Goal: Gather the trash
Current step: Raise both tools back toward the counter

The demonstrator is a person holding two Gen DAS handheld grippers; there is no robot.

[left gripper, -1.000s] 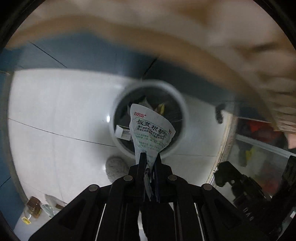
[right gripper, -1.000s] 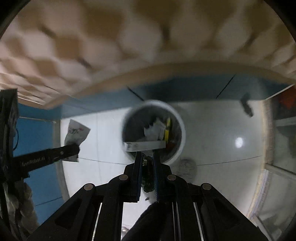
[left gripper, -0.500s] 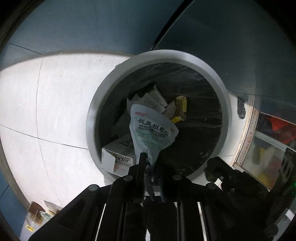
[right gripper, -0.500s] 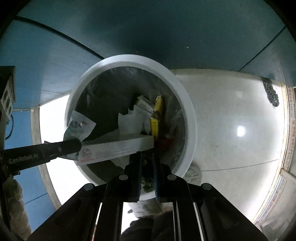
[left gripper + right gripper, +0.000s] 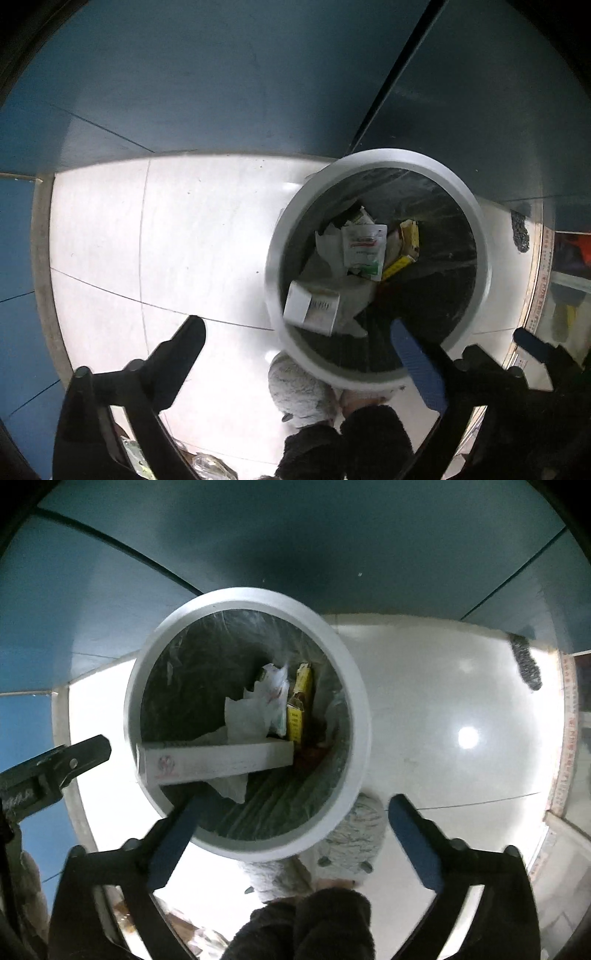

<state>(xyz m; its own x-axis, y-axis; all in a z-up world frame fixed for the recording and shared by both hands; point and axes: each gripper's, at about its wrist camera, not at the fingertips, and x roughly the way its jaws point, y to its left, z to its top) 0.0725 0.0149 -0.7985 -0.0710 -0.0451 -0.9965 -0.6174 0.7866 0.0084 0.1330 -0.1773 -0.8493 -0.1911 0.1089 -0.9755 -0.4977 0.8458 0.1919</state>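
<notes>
A round white trash bin (image 5: 476,236) with a dark liner stands on the pale floor; it also shows in the right wrist view (image 5: 354,686). Inside lie a white-and-green sachet (image 5: 364,251), a white box (image 5: 314,306), yellow packs (image 5: 408,240) and paper. In the right wrist view a long white box (image 5: 218,762) sits across the bin's near side, blurred. My left gripper (image 5: 295,334) is open and empty above the bin's left edge. My right gripper (image 5: 293,810) is open and empty above the bin's near rim.
Blue wall panels (image 5: 221,74) stand behind the bin. Grey fuzzy slippers (image 5: 354,827) are on the floor just below the bin. A dark scrap (image 5: 524,661) lies on the floor at the right. Clutter sits at the lower left (image 5: 207,461).
Both grippers opened. The sachet left my left gripper and lies in the bin. The long white box left my right gripper and dropped at the bin's near side. The left view shifted left.
</notes>
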